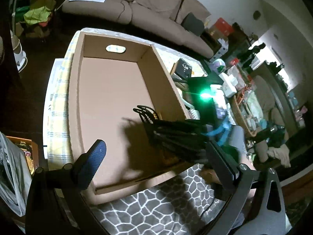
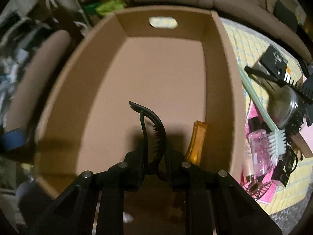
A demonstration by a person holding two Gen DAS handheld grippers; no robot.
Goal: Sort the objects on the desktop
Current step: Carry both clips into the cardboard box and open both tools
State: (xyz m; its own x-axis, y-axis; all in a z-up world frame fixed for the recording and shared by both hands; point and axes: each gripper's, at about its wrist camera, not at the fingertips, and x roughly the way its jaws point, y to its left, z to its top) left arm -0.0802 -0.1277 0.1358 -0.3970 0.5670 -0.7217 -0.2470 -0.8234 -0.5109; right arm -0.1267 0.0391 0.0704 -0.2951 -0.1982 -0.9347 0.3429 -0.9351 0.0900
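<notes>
Nearest us, the right gripper was clamped tight on a black hair clip, held at its hinge end w/ the toothed curved arms poking out ahead, over the near end of the cardboard box. We judged the clip light, stiff plastic, springy at the hinge and a bit slick; the grip near the hinge looked sound, the thin teeth prob. the part to spare. Beside it, inside the box by the right wall, lay an amber bottle, likely smooth and breakable. The left gripper hung w/ jaws wide apart, nothing between them, over the box's near edge. The box floor beyond was bare. To the right, on a yellow checked cloth, waited a pink bottle, a white-bristled brush and a black hairbrush, all crowded together. Further off: a beige sofa and cluttered shelves.
</notes>
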